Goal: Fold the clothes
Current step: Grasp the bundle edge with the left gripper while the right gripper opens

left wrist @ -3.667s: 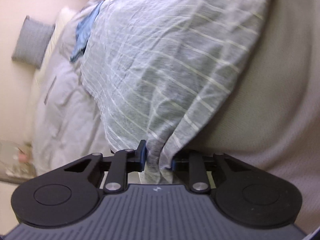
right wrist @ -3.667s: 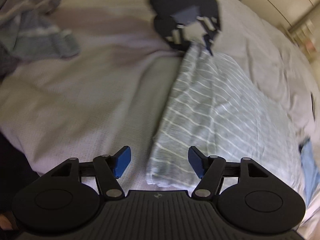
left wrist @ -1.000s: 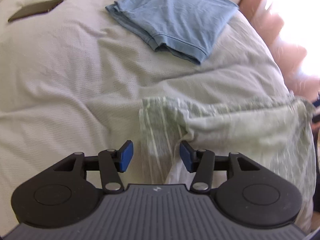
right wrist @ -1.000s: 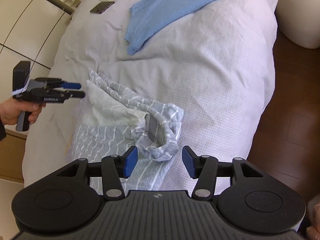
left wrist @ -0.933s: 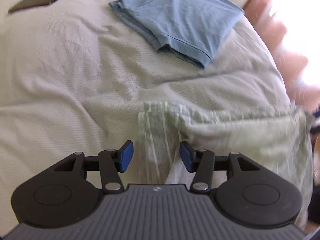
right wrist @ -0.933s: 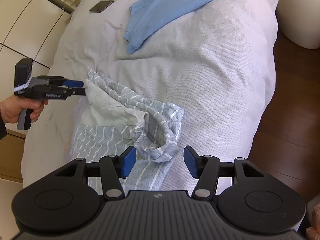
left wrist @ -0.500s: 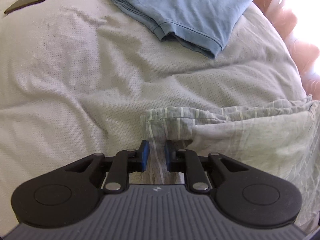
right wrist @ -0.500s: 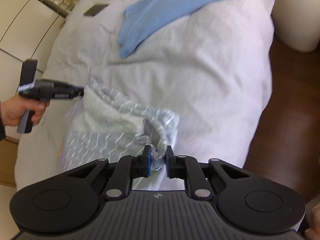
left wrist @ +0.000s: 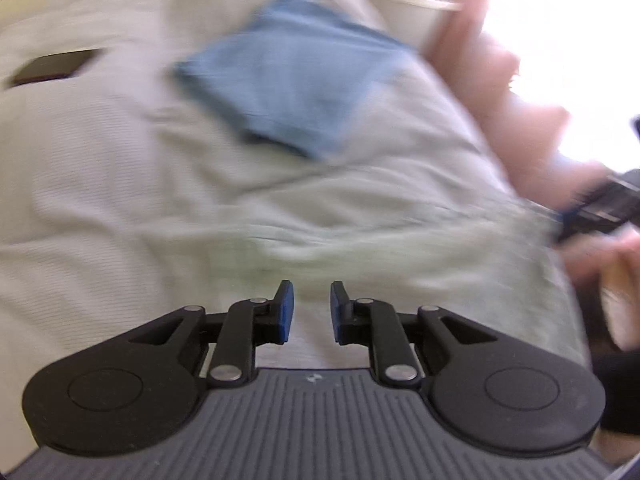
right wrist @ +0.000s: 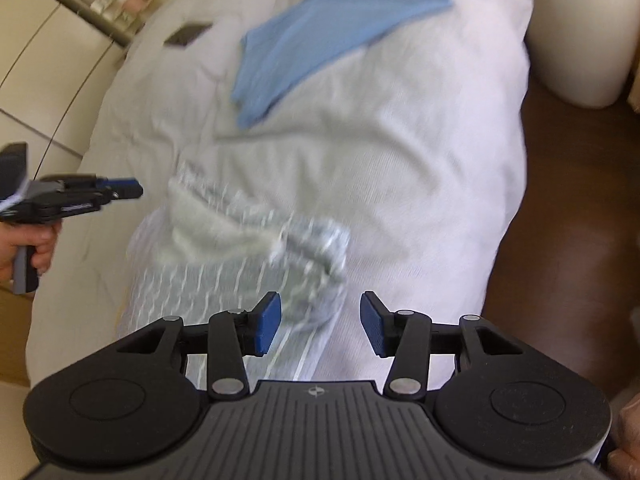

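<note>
The right gripper (right wrist: pixel 320 326), jaws spread and holding nothing, hangs just over the bunched near end of the striped garment (right wrist: pixel 224 264), whose long axis runs leftward across the bed (right wrist: pixel 420 168) to the left gripper (right wrist: pixel 120 192). Its jaws stand slightly apart, empty. Beyond lies a blue garment (right wrist: pixel 320 20), folded flat.

A pale quilted bed (right wrist: pixel 420 128) carries a rumpled grey striped garment (right wrist: pixel 248 240) near its edge, a folded blue shirt (right wrist: pixel 332 12) farther up, and what looks like a dark phone (right wrist: pixel 188 34)
</note>
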The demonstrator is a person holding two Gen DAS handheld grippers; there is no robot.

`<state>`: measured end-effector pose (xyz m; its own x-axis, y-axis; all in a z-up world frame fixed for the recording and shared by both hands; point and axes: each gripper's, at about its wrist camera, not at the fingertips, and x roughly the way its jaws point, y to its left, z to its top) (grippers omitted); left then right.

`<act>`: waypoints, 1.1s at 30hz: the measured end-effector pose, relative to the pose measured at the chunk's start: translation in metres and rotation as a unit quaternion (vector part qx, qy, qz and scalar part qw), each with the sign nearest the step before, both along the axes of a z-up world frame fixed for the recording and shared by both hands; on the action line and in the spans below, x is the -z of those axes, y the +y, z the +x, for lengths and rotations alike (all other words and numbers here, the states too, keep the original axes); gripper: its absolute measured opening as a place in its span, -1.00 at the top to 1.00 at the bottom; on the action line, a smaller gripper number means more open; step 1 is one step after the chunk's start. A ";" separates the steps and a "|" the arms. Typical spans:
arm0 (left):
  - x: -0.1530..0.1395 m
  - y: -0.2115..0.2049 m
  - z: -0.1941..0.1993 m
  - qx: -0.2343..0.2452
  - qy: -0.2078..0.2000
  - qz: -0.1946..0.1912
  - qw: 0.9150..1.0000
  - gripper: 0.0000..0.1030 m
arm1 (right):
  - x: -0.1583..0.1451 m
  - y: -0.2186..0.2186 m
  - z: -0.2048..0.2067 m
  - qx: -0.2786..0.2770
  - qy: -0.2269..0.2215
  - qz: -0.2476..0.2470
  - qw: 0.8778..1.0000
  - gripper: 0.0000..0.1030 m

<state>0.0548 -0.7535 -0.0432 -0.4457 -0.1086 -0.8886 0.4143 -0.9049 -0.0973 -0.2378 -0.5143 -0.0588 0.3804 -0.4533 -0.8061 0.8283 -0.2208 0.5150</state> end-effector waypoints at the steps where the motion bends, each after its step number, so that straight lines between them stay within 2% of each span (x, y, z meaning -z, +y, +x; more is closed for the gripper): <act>1: 0.007 0.007 -0.006 0.016 -0.007 0.001 1.000 0.65 | 0.004 -0.002 0.002 -0.006 -0.002 0.005 1.000 0.14; 2: 0.016 0.011 -0.012 0.026 -0.019 -0.003 0.999 0.65 | 0.007 -0.006 0.004 -0.011 0.001 0.008 1.000 0.30; 3: 0.025 0.013 -0.017 0.029 -0.031 -0.008 0.999 0.65 | 0.010 -0.011 0.005 -0.014 0.007 0.009 1.000 0.78; 4: 0.033 0.011 -0.020 0.022 -0.041 -0.015 0.999 0.67 | 0.012 -0.016 0.004 -0.017 0.009 0.008 1.000 0.89; 9: 0.051 -0.017 -0.014 -0.058 -0.065 -0.036 0.996 0.71 | 0.009 -0.025 -0.008 -0.011 0.024 -0.012 1.000 0.91; 11: 0.042 -0.014 -0.013 -0.061 -0.052 -0.034 0.996 0.72 | 0.008 -0.020 -0.014 -0.003 0.028 -0.011 1.000 0.88; 13: 0.032 -0.010 -0.013 -0.065 -0.038 -0.031 0.997 0.72 | 0.003 -0.011 -0.019 0.011 0.036 -0.010 0.999 0.72; 17: 0.013 -0.003 -0.011 -0.073 -0.012 -0.027 0.997 0.73 | -0.017 0.005 -0.024 0.031 0.054 -0.027 0.998 0.71; 20: 0.005 0.005 -0.015 -0.068 0.004 -0.021 0.997 0.71 | -0.033 0.008 -0.010 -0.002 0.062 -0.057 0.996 0.71; 24: 0.037 0.023 -0.046 -0.013 -0.017 -0.021 1.000 0.67 | -0.029 -0.013 0.026 -0.090 0.042 -0.073 0.992 0.62; 27: 0.055 0.010 -0.050 -0.027 -0.022 -0.025 0.999 0.69 | -0.014 -0.038 0.053 -0.139 0.044 -0.082 0.986 0.62; 31: 0.059 -0.010 -0.044 -0.044 -0.022 -0.020 0.999 0.77 | 0.001 -0.065 0.060 -0.141 0.046 -0.092 0.985 0.67; 33: 0.059 -0.016 -0.039 -0.054 -0.022 -0.018 0.998 0.93 | 0.005 -0.074 0.054 -0.126 0.042 -0.093 0.987 0.68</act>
